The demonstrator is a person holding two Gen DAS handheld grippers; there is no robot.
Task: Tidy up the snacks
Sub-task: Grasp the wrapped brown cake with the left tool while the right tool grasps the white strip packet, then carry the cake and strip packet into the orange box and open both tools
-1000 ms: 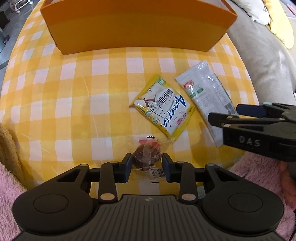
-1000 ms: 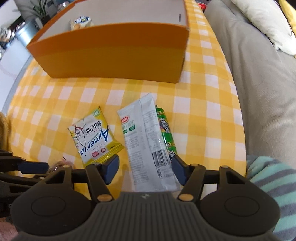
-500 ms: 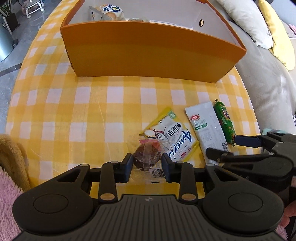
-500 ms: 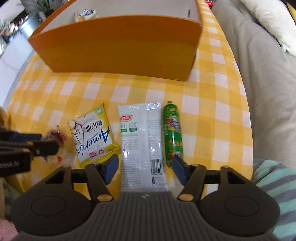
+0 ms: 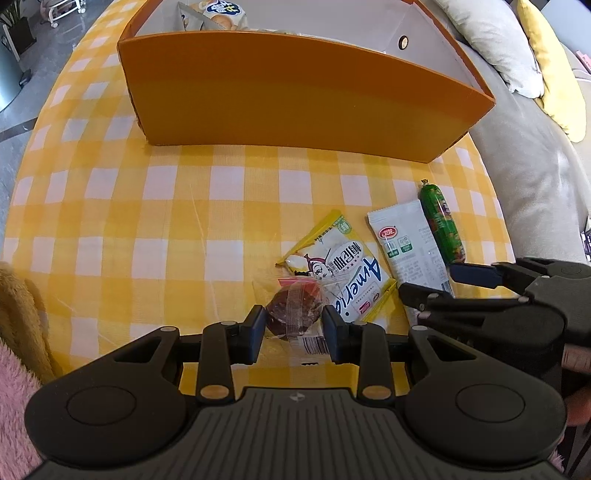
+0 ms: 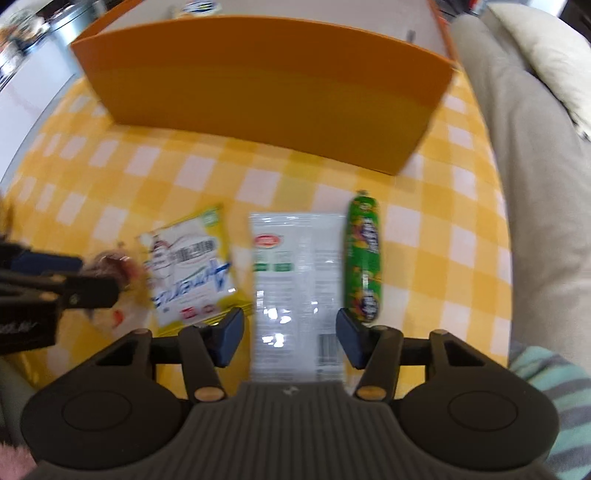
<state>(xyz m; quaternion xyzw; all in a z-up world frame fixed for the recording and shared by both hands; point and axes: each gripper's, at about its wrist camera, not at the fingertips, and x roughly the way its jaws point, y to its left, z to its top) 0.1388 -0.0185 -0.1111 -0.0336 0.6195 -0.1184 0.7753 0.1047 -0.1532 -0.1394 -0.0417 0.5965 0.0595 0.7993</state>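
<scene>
My left gripper is shut on a brown cake in clear wrap and holds it above the yellow checked tablecloth. A yellow snack packet, a white packet and a green sausage stick lie on the cloth. My right gripper is open above the near end of the white packet, with the green sausage to its right and the yellow packet to its left. The orange box stands behind them.
The orange box holds a snack bag at its far left. A grey sofa with cushions runs along the right. A tan fuzzy cloth lies at the left table edge.
My left gripper has lifted the wrapped cake off the cloth and risen, so the box interior shows. My right gripper has pulled back and up over the white packet.
</scene>
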